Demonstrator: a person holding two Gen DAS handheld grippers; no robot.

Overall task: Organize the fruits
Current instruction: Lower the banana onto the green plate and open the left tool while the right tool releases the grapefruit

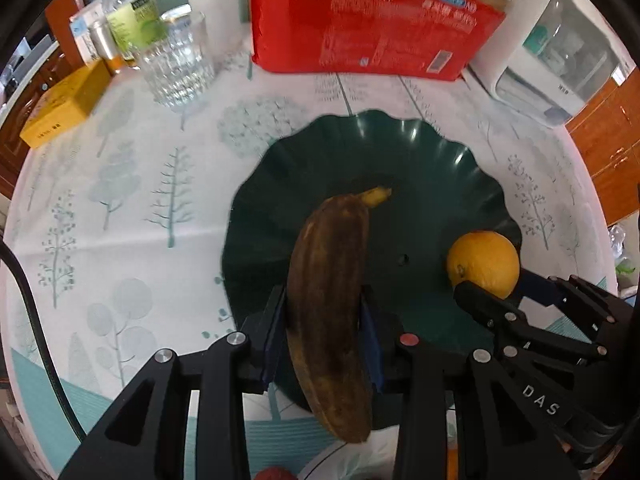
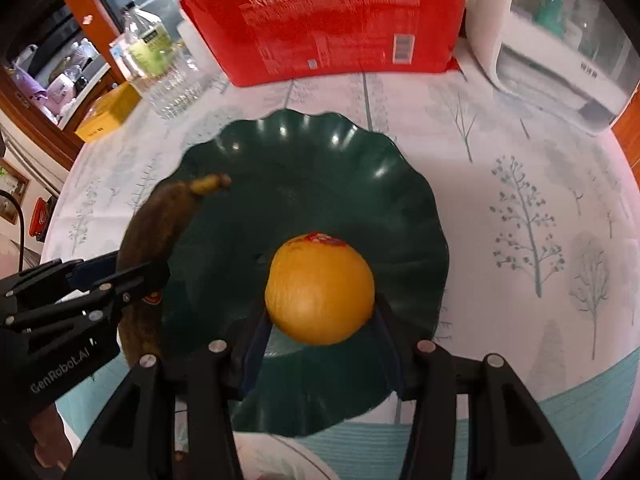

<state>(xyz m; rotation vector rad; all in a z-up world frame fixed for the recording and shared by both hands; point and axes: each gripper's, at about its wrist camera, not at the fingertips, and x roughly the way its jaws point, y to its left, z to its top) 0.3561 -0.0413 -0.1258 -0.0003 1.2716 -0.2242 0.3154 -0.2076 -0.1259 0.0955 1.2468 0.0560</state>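
Observation:
A dark green scalloped plate [image 1: 400,152] [image 2: 304,152] sits on the tree-print tablecloth. My left gripper [image 1: 324,332] is shut on a brown overripe banana [image 1: 328,304] and holds it over the plate's near left part. The banana also shows in the right wrist view [image 2: 160,224]. My right gripper [image 2: 320,320] is shut on an orange [image 2: 320,288] over the plate's near side. The orange also shows in the left wrist view [image 1: 484,264], held by the right gripper [image 1: 496,292].
A red package [image 1: 368,20] [image 2: 332,20] stands behind the plate. A clear glass [image 1: 176,64], bottles [image 1: 132,12] and a yellow box [image 1: 64,104] are at the back left. A white appliance [image 1: 560,64] [image 2: 560,56] is at the back right. A white plate edge [image 2: 280,456] lies near me.

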